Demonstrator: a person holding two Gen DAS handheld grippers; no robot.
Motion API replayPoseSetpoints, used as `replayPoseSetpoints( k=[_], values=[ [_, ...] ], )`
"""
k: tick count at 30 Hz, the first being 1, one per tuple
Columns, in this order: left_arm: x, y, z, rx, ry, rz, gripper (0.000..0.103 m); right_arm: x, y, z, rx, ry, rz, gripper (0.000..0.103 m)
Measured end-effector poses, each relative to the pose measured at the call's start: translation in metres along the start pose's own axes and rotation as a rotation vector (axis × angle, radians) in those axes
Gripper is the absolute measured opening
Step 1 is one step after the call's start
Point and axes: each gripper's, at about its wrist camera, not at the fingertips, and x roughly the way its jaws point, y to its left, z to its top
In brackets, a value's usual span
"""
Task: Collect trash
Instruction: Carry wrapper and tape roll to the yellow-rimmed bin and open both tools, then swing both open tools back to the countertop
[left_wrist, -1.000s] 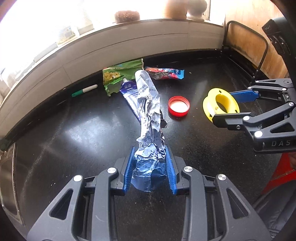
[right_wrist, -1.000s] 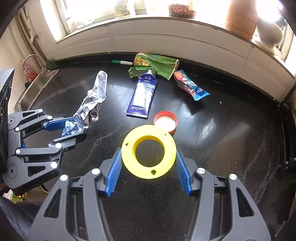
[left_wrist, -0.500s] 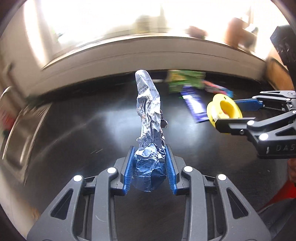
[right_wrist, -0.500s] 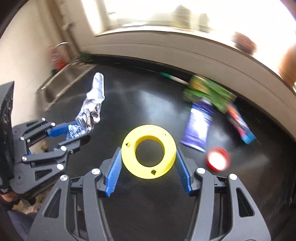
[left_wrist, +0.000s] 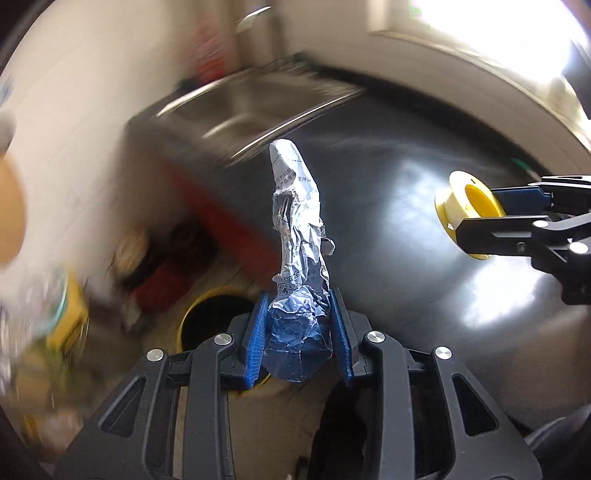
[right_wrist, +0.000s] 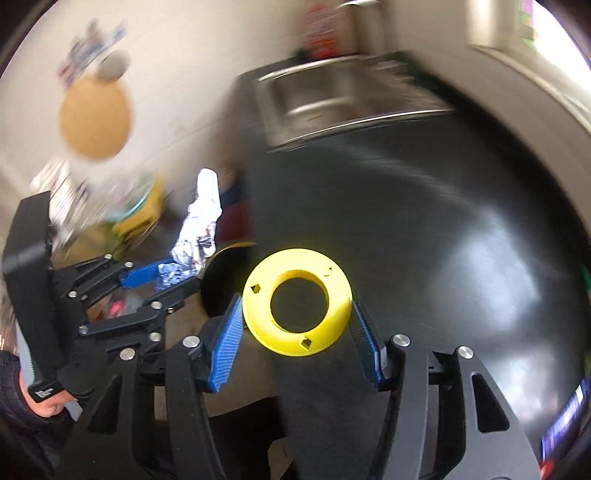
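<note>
- The left tongs (left_wrist: 300, 332) are clamped on a crumpled foil wrapper (left_wrist: 297, 236), which stands up between the blue pads, held off the near left edge of the black worktop (left_wrist: 388, 221).
- The right tongs (right_wrist: 297, 332) grip a yellow spool (right_wrist: 297, 301) by its rim, above the worktop's near edge.
- Only the left wrist view looks straight down past the wrapper onto a yellow-rimmed dark opening (left_wrist: 214, 317) beside the worktop.
- Only the right wrist view shows the left tongs from the side and a round tan board (right_wrist: 96, 118) on the wall.
- Both views show a blurred steel sink (right_wrist: 343, 99) at the worktop's far end.
</note>
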Motion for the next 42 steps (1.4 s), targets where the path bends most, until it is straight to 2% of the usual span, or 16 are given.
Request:
replayPoseSetpoints(
  k=[5, 10, 13, 17, 23, 24, 25, 26, 27, 30, 34, 38, 40, 42],
  values=[
    [0.023, 0.064, -0.038, -0.192, 0.081, 0.078, 0.032, 0.068, 0.06, 0.028, -0.119, 0.121, 0.128, 0.055],
    [0.054, 0.106, -0.059, -0.318, 0.126, 0.091, 0.032, 0.136, 0.103, 0.055, -0.156, 0.236, 0.182, 0.055],
    [0.073, 0.127, -0.07, -0.386, 0.135, 0.066, 0.032, 0.17, 0.107, 0.068, -0.122, 0.287, 0.189, 0.055],
    [0.1, 0.149, -0.073, -0.444, 0.16, 0.041, 0.032, 0.204, 0.108, 0.083, -0.099, 0.331, 0.176, 0.055],
    [0.121, 0.165, -0.074, -0.438, 0.175, 0.017, 0.032, 0.225, 0.113, 0.095, -0.126, 0.332, 0.159, 0.055],
    [0.124, 0.166, -0.074, -0.433, 0.177, 0.013, 0.037, 0.228, 0.115, 0.097, -0.13, 0.331, 0.155, 0.056],
    [0.126, 0.167, -0.074, -0.426, 0.179, 0.018, 0.054, 0.231, 0.115, 0.098, -0.128, 0.333, 0.153, 0.067],
    [0.127, 0.168, -0.074, -0.424, 0.181, 0.023, 0.065, 0.231, 0.114, 0.098, -0.124, 0.331, 0.154, 0.076],
    [0.127, 0.169, -0.075, -0.425, 0.177, 0.033, 0.074, 0.231, 0.114, 0.099, -0.121, 0.327, 0.154, 0.076],
    [0.126, 0.174, -0.077, -0.432, 0.183, 0.036, 0.074, 0.225, 0.113, 0.1, -0.125, 0.324, 0.157, 0.076],
    [0.115, 0.17, -0.073, -0.419, 0.173, 0.044, 0.074, 0.198, 0.105, 0.094, -0.132, 0.29, 0.148, 0.077],
    [0.093, 0.151, -0.056, -0.365, 0.147, 0.054, 0.079, 0.144, 0.082, 0.086, -0.084, 0.213, 0.125, 0.079],
    [0.076, 0.13, -0.038, -0.306, 0.109, 0.062, 0.087, 0.106, 0.062, 0.078, -0.041, 0.15, 0.103, 0.083],
    [0.062, 0.104, -0.018, -0.23, 0.064, 0.046, 0.092, 0.064, 0.038, 0.066, -0.001, 0.075, 0.037, 0.085]
  ],
)
